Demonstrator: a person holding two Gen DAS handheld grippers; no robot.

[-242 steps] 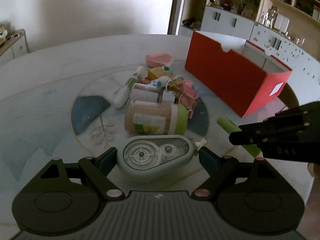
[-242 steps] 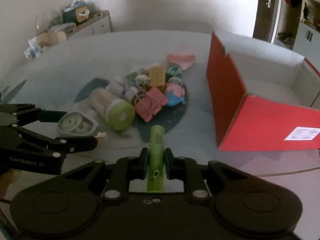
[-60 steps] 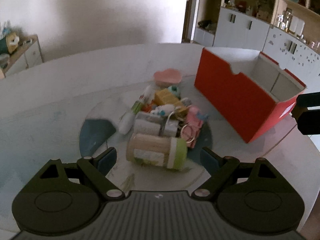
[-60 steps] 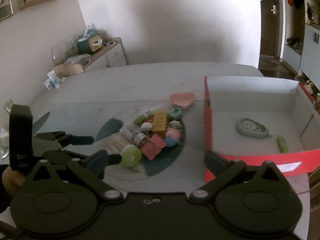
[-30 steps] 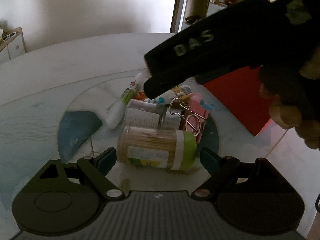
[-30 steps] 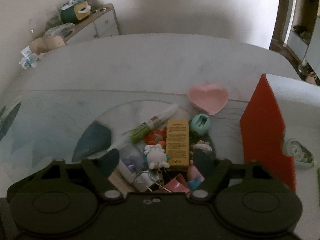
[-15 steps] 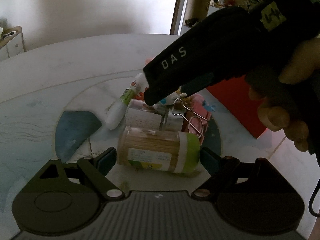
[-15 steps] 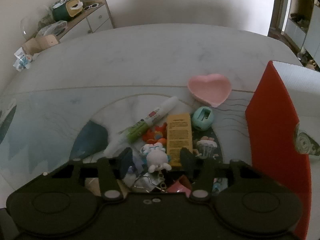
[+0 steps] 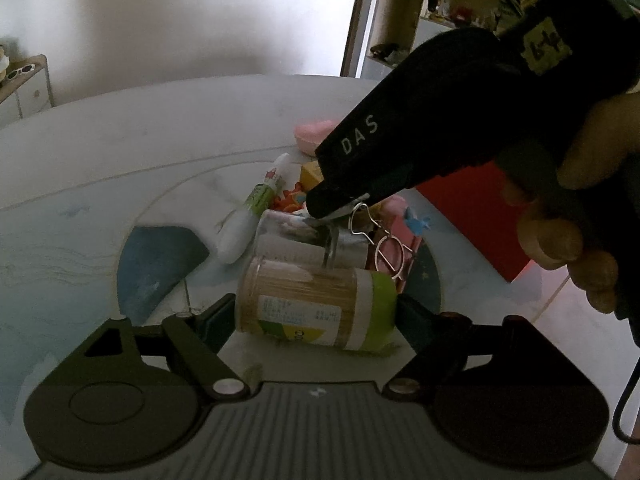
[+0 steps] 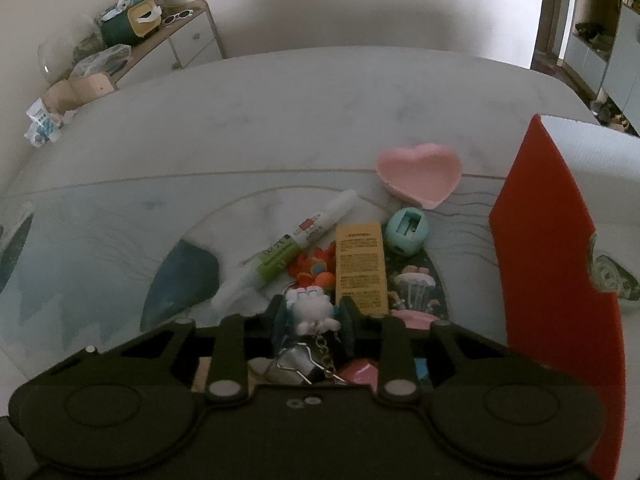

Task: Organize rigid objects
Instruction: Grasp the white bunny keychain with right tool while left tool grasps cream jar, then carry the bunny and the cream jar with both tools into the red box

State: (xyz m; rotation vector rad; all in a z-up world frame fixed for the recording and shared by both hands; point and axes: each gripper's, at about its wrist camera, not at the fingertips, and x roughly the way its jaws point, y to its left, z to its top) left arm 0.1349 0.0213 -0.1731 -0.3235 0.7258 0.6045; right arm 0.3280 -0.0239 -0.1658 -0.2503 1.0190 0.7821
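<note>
Now, in the left wrist view, the left gripper (image 9: pixel 316 310) sits low in the frame with its jaws spread wide, one pad at each end of the toothpick jar (image 9: pixel 316 306) lying on its side on the desk (image 9: pixel 120 152). The jaws have just been closing a little, but I cannot tell whether the pads touch the jar yet. A second ago the right gripper (image 9: pixel 320 212) only hung across the upper right of this frame; now its tip is down in the pile just above the jar, beside the wire clips (image 9: pixel 384 244), with the person's hand (image 9: pixel 568 216) filling the right edge.

In the right wrist view, the right gripper's jaws have just been closing: from wide apart a second ago to pressing on both sides of the small white figure keychain (image 10: pixel 312 310) at lower centre, its chain trailing down toward the camera. That suggests the next piece is secured and ready to be lifted to the red box (image 10: pixel 552 264) at the right edge.

Only this view shows what the right gripper holds, plus the yellow carton (image 10: pixel 360 264), teal sharpener (image 10: pixel 408 232), pink heart dish (image 10: pixel 420 174) and glue pen (image 10: pixel 296 246) above it. Only the left view shows the jar.
</note>
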